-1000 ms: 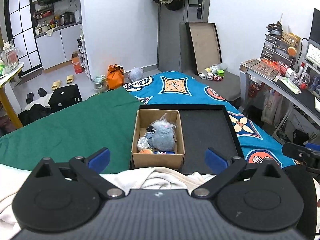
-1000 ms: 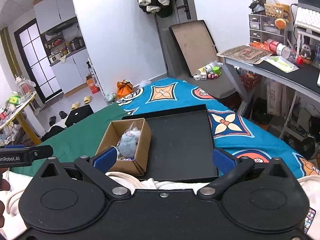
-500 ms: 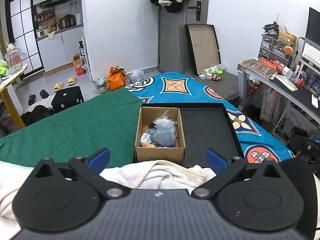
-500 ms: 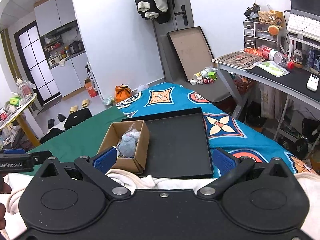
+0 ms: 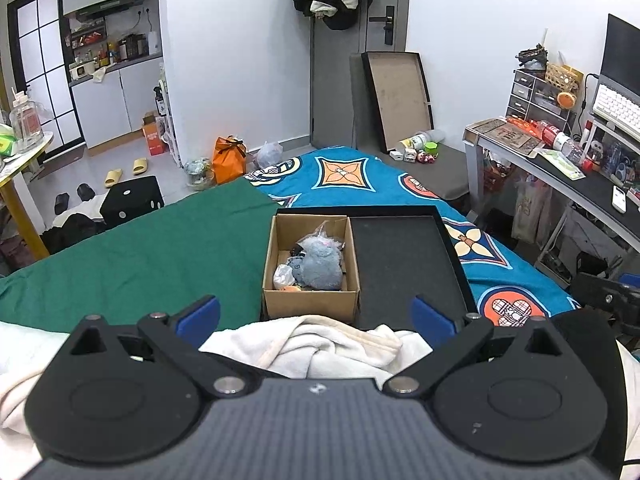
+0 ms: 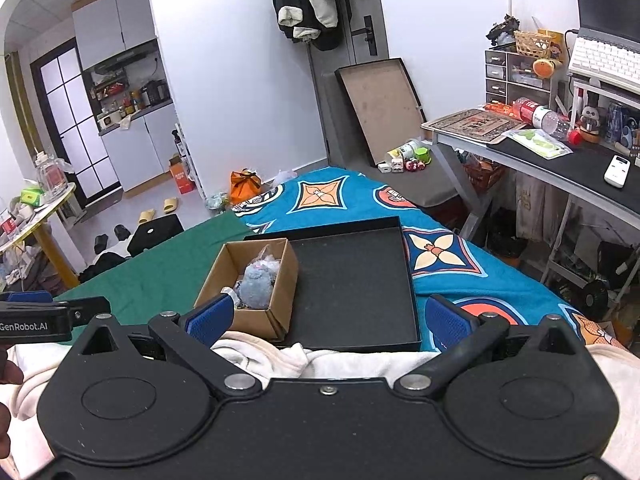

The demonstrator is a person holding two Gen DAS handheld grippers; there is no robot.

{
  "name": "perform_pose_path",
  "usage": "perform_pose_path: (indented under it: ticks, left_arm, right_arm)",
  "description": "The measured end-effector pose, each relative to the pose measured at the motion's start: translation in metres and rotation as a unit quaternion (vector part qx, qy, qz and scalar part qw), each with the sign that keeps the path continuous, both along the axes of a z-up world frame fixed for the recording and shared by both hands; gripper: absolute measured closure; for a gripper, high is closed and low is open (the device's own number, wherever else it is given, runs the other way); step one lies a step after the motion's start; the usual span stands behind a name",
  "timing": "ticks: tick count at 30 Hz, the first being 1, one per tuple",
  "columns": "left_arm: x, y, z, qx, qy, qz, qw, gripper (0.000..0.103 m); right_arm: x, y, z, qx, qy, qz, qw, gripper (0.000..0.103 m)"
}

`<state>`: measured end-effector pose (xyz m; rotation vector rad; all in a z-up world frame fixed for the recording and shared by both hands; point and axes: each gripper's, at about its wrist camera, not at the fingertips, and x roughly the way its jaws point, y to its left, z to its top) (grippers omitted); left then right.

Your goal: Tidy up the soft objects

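A small cardboard box (image 5: pixel 312 303) (image 6: pixel 280 288) stands in the left part of a shallow black tray (image 5: pixel 404 264) (image 6: pixel 352 288) on the bed. Inside it lie a grey-blue plush toy (image 5: pixel 322 266) (image 6: pixel 256 286), a clear crinkled bag and a few small items. My left gripper (image 5: pixel 316 314) is open, held back from the box over a cream-white fleece (image 5: pixel 320 344). My right gripper (image 6: pixel 328 318) is open too, above the same cream-white fleece (image 6: pixel 280 356), just short of the tray's near edge. Neither holds anything.
The bed carries a green cloth (image 5: pixel 140 248) on the left and a blue patterned cover (image 5: pixel 344 176) on the right. A cluttered desk (image 6: pixel 560 160) stands at the right. Bags, slippers and a black cube sit on the floor beyond the bed.
Both grippers have drawn back and risen a little, so the box and tray look smaller and farther away. Both stayed open.
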<state>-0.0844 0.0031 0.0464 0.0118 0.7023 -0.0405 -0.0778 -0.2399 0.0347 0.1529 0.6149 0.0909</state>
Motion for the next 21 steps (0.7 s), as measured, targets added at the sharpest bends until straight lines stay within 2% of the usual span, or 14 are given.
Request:
perform_pose_path:
  ticks: [21]
  left_arm:
    - [-0.0071, -0.0015, 0.0023, 0.002, -0.002, -0.001, 1.0000, 0.002]
  right_arm:
    - [-0.0035, -0.0018, 0.0011, 0.008, -0.003, 0.001, 1.000, 0.000]
